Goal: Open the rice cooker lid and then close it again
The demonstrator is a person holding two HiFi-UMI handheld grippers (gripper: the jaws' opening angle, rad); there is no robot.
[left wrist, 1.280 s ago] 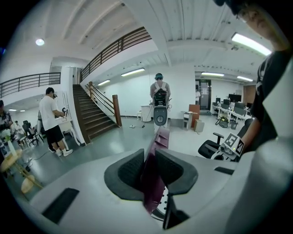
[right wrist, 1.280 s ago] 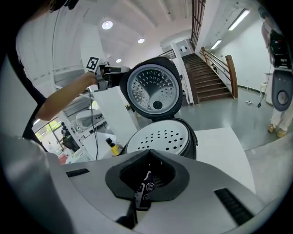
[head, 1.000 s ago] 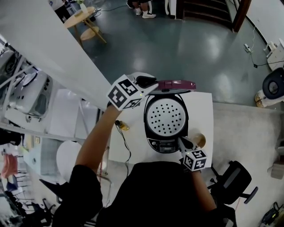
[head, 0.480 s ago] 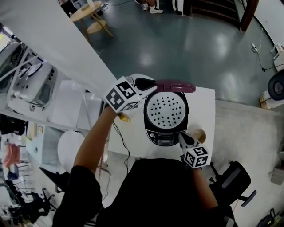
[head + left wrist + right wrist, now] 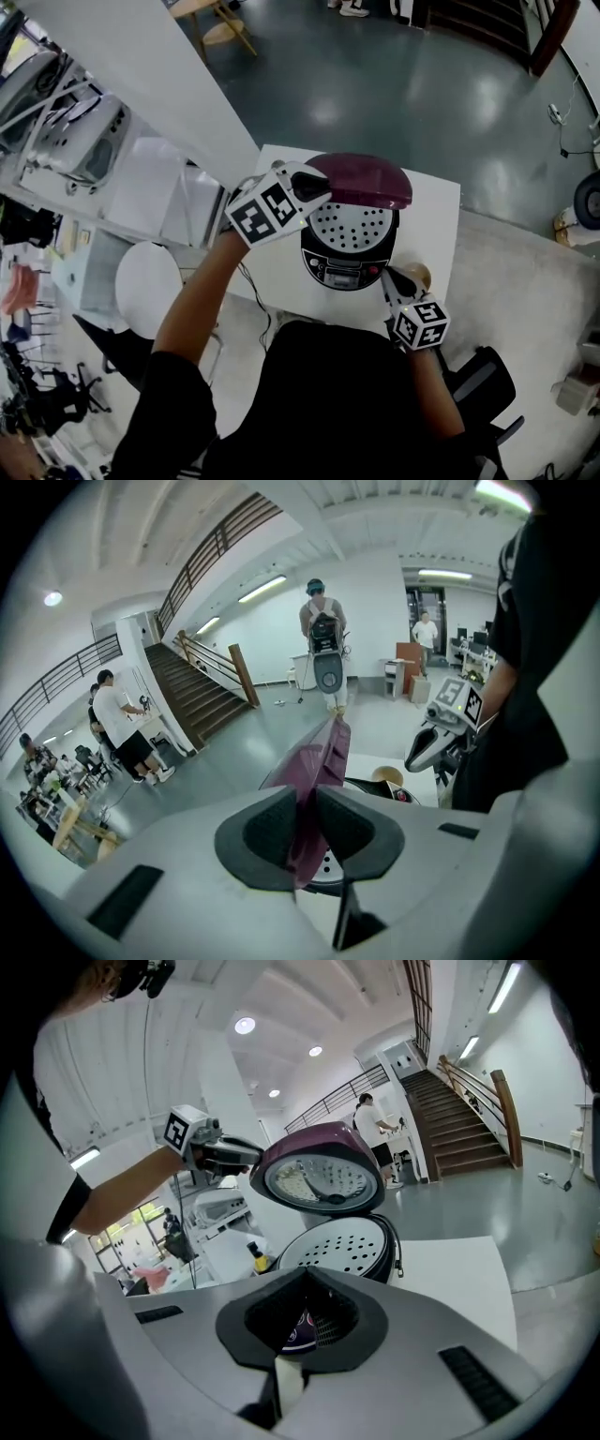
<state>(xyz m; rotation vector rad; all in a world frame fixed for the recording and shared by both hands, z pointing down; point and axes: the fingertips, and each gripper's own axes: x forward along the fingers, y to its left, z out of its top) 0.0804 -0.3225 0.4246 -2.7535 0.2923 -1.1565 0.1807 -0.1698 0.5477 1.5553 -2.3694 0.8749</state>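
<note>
An open, lab-like indoor hall, shown by a wide railed staircase [image 5: 466,1124], a glossy grey floor [image 5: 422,94], a white worktable [image 5: 272,272], ceiling strip lights [image 5: 262,589] and people [image 5: 120,726] standing about

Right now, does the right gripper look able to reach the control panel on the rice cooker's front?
Probably yes. The right gripper, jaws shut, sits close beside the control panel with nothing between them. The lid, held by the left gripper, stands tilted farther back, clear of the panel.
</note>
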